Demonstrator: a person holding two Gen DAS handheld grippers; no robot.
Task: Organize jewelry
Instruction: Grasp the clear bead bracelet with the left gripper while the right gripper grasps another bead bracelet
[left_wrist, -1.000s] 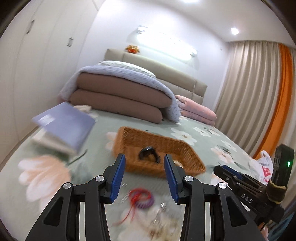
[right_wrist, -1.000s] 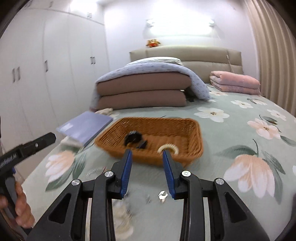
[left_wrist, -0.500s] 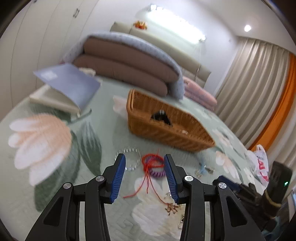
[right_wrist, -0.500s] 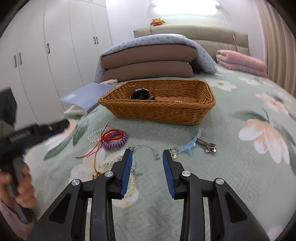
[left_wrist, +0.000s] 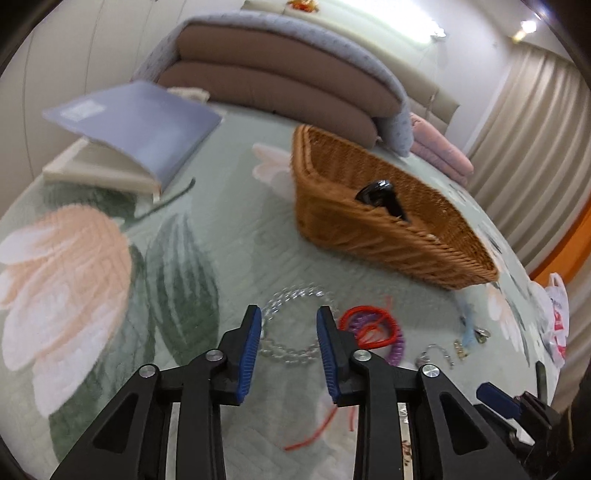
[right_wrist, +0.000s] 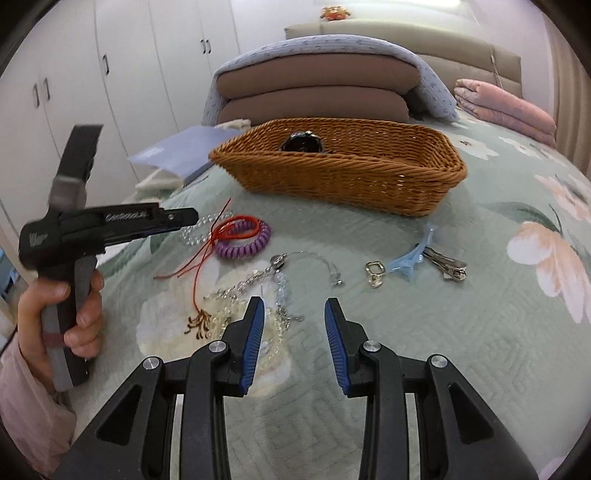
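Note:
A clear bead bracelet (left_wrist: 295, 350) lies on the floral bedspread between the blue pads of my left gripper (left_wrist: 290, 332). Its jaws are closing and do not visibly press on the beads. Just right of it lie a red cord bracelet (left_wrist: 364, 321) and a purple coil band (right_wrist: 243, 247). My right gripper (right_wrist: 293, 314) hangs open over a silver bead chain (right_wrist: 258, 280). A gold clasp (right_wrist: 375, 271), a blue hair clip (right_wrist: 410, 258) and a silver clip (right_wrist: 447, 266) lie further right. The wicker basket (right_wrist: 343, 173) behind holds a black watch (right_wrist: 303, 142).
A blue book (left_wrist: 140, 129) rests on a white box at the left. Folded brown duvets (right_wrist: 314, 96) and a pink blanket (right_wrist: 506, 107) are stacked behind the basket. A hand (right_wrist: 74, 310) holds the left gripper's handle. A plastic bag (left_wrist: 557, 317) hangs beyond the bed's right edge.
Both grippers have sunk and tipped down toward the bedspread. The left one shifted from over the red and purple bands to the clear bracelet, and its jaws have narrowed.

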